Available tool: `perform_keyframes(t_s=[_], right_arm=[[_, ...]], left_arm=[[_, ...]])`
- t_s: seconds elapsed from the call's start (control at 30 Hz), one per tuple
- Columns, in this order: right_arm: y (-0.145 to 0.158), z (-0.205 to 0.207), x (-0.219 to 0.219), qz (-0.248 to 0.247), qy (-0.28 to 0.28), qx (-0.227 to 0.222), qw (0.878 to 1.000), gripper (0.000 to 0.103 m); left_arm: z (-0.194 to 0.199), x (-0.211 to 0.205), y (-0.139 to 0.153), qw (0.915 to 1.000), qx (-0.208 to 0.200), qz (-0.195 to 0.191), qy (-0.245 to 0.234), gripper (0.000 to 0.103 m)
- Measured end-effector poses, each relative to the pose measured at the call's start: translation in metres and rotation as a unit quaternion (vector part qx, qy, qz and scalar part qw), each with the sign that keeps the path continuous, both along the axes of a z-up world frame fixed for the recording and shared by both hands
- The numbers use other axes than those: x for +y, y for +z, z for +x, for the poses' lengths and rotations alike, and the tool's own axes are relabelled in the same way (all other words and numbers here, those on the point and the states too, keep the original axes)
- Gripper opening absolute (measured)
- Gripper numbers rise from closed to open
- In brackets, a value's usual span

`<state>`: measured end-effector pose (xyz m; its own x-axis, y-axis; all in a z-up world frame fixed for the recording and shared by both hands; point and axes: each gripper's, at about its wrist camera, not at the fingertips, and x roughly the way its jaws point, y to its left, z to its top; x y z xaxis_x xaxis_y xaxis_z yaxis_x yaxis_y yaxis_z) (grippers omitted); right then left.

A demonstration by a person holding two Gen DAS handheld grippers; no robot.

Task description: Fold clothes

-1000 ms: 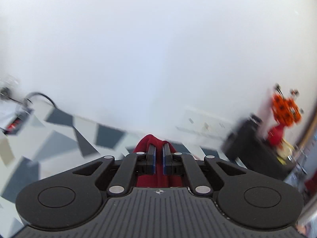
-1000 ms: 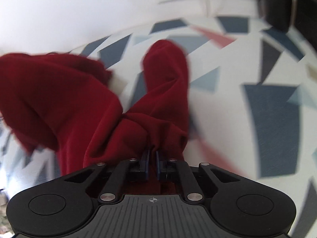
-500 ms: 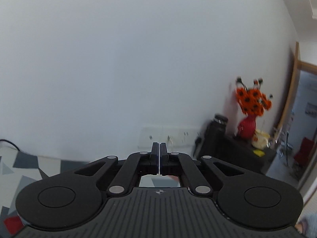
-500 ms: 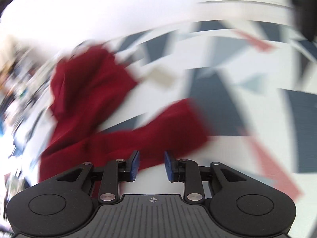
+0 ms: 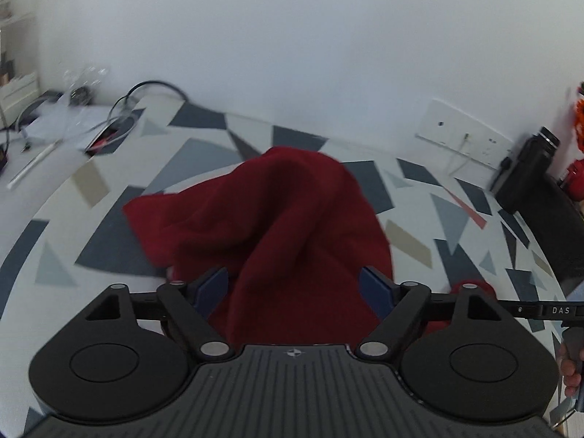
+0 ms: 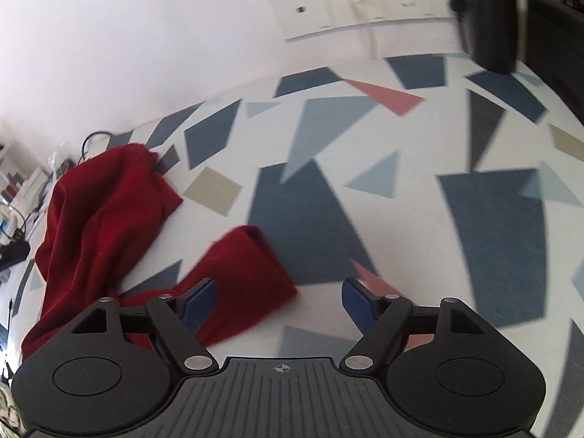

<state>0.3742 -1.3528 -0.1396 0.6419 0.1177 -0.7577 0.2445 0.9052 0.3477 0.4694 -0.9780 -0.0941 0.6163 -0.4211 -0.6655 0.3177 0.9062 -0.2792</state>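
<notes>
You have not made any fold yet: the red garment [image 5: 277, 219] lies crumpled in a heap on the patterned table [image 6: 365, 168]. Both your left gripper [image 5: 294, 286] and right gripper [image 6: 279, 299] are wide open and hold nothing. One sleeve [image 6: 241, 277] stretches toward your right gripper; the garment's long axis I cannot tell.

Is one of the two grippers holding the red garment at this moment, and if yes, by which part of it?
Nothing is held. The left gripper and the right gripper both stand wide open; the red garment lies loose on the patterned table.
</notes>
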Motion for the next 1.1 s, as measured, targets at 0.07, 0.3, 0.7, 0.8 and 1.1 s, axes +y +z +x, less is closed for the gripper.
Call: perform_keyframes(t_s=[0.07, 0.3, 0.7, 0.8, 1.1], right_arm=[[0.001, 0.014, 0.015, -0.017, 0.021, -0.005, 1.0, 0.07], [-0.012, 0.037, 0.044, -0.112, 0.085, 0.04, 0.989, 0.005], [-0.007, -0.047, -0.028, -0.155, -0.053, 0.128, 0.978, 0.007], [-0.001, -0.054, -0.043, -0.163, -0.096, 0.144, 0.971, 0.02], [0.028, 0.014, -0.002, -0.088, -0.048, 0.02, 0.995, 0.048]], left_arm=[[0.001, 0.016, -0.008, 0.9995, 0.02, -0.008, 0.024, 0.084], [0.005, 0.032, -0.039, 0.9949, 0.082, -0.035, 0.046, 0.086], [0.03, 0.035, -0.05, 0.9931, 0.087, -0.055, 0.058, 0.086], [0.035, 0.036, -0.055, 0.993, 0.089, -0.059, 0.052, 0.086], [0.044, 0.036, -0.062, 0.9922, 0.086, -0.084, 0.032, 0.038]])
